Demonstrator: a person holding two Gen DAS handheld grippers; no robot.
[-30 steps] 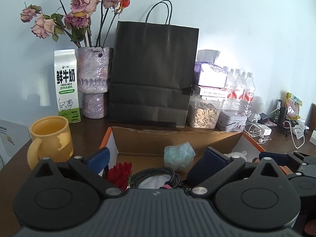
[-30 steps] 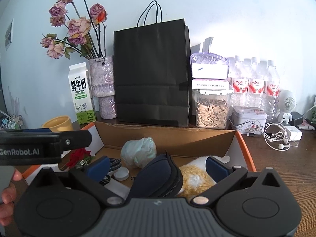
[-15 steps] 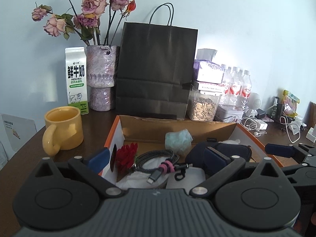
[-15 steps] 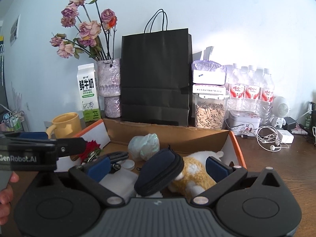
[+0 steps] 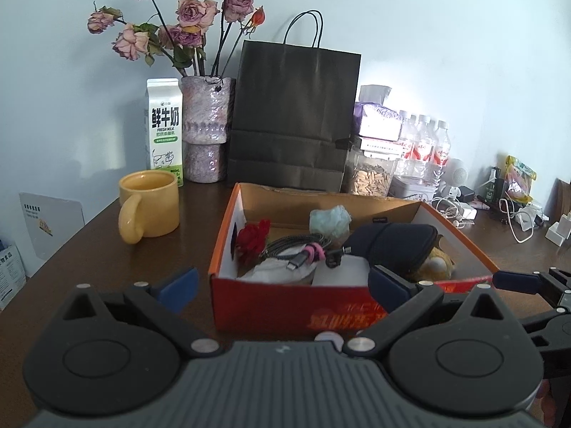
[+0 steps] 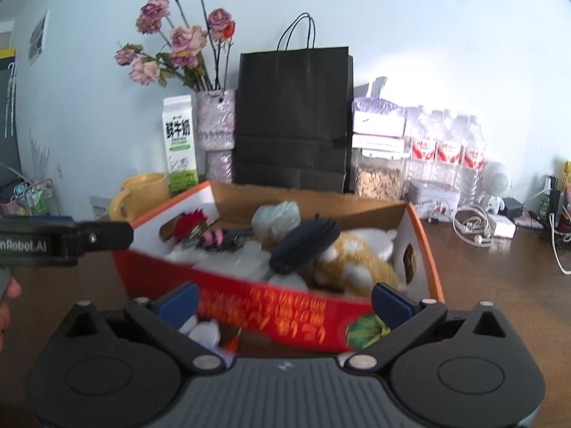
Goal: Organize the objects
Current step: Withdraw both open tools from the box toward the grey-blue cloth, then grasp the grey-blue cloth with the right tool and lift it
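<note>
my left gripper (image 5: 282,283) hangs with its jaws spread wide and nothing between them, just short of the orange cardboard box (image 5: 296,306) on the dark wooden table (image 5: 89,249). my right gripper (image 6: 283,301) is likewise spread and empty, facing the same box's (image 6: 271,310) printed front wall, which fills the gap between its blue pads (image 6: 390,301). inside the box, a navy zip pouch (image 5: 392,242) lies tilted across a yellow plush toy (image 6: 353,260), its long axis running roughly left to right. to the pouch's left sit a coiled cable with a pink tie (image 5: 299,249), a red artificial flower (image 5: 251,240) and a pale green crumpled bundle (image 5: 330,219) near the back wall. left of the box stands a yellow mug (image 5: 150,210), handle toward me. behind it are a milk carton (image 5: 164,128), a vase of dried roses (image 5: 205,121) and a black paper bag (image 5: 292,114). water bottles (image 6: 446,146) and loose cables (image 6: 471,224) crowd the far right.
</note>
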